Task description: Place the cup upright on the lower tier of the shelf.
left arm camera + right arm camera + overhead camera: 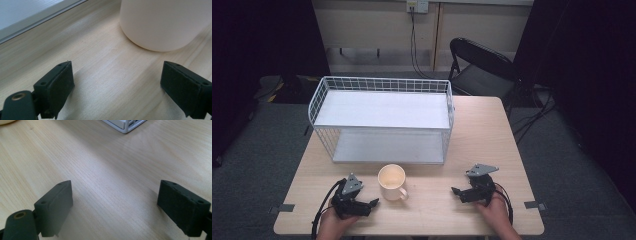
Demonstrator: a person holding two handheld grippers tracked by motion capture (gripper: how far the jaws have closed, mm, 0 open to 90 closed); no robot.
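High view: left gripper (373,203) low on table (472,135), jaws spread wide, nothing held; cream mug (392,182) just ahead, untouched. Right gripper (455,190) likewise agape, empty, well apart. Approach step, apparently. Next: ease forward, straddle mug wall, close.

A light wooden table (482,130) is set on a grey carpeted floor (257,150). Behind it, a pale wall (372,25) is seen, with a socket (417,5) mounted high up and a dark cable (414,45) hung down from it. A black folding chair (479,67) is placed beyond the table's far right corner. Dark curtains (257,35) are hung at both sides. The scene is lit evenly from above.
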